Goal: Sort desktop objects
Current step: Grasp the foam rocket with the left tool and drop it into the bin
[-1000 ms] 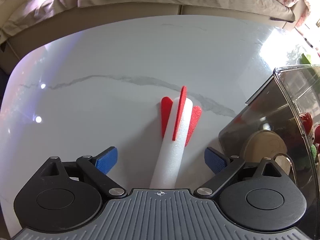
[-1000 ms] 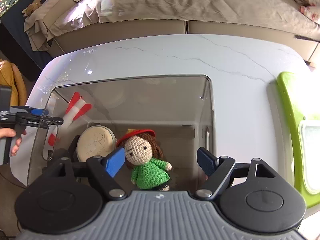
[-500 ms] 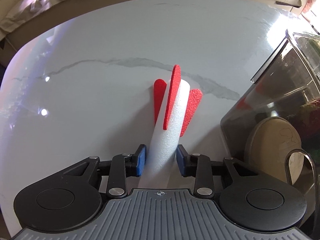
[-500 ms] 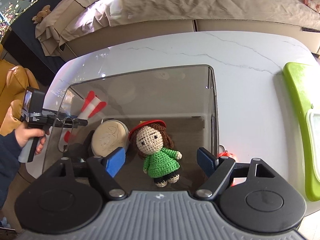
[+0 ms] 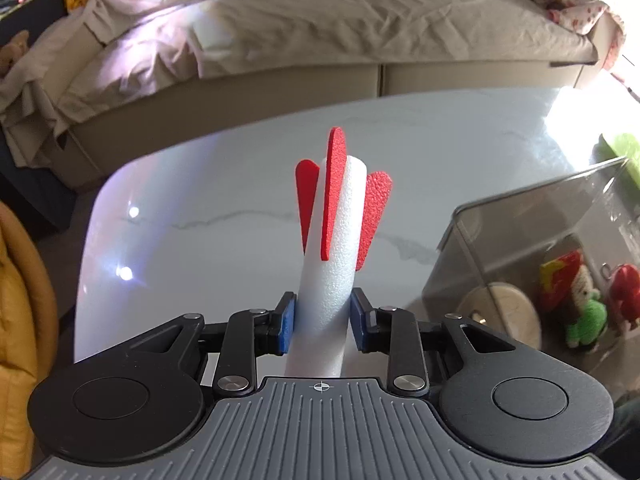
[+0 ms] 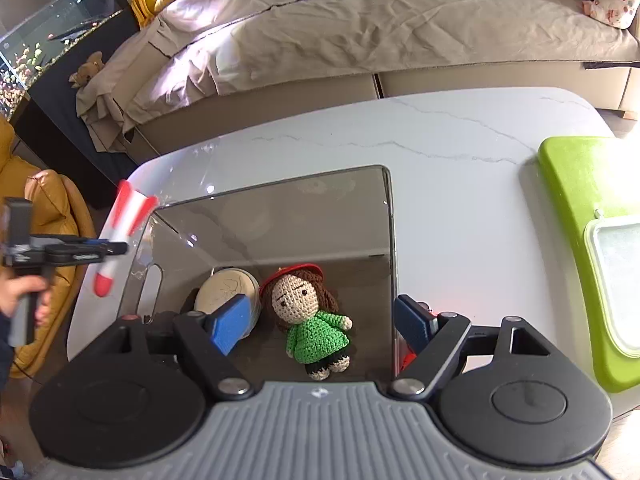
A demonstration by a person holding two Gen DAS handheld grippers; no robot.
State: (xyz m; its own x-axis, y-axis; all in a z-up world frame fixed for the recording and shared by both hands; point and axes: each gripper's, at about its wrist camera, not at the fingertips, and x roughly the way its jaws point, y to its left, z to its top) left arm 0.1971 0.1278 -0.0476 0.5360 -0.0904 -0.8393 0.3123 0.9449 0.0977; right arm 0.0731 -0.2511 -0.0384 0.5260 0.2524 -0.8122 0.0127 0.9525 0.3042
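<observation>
My left gripper [image 5: 320,322] is shut on a white foam rocket [image 5: 340,236] with red fins and holds it up off the marble table [image 5: 200,200], fins pointing away. In the right wrist view the rocket [image 6: 120,232] hangs in the left gripper [image 6: 114,247] just left of the clear storage box [image 6: 384,216]. My right gripper [image 6: 324,324] is open and empty above the box. Inside the box lie a crochet doll in green [image 6: 312,320] and a round beige disc [image 6: 224,292].
The clear box [image 5: 520,216] stands right of the rocket, with a red item [image 5: 624,288] beside the doll. A green tray [image 6: 576,216] with a clear lidded container [image 6: 616,280] lies at the right. A sofa with a beige cover [image 6: 360,28] runs behind the table.
My left gripper closed on the rocket as it lay on the table, then lifted it up. My right gripper rose and pulled back a little, staying open above the box.
</observation>
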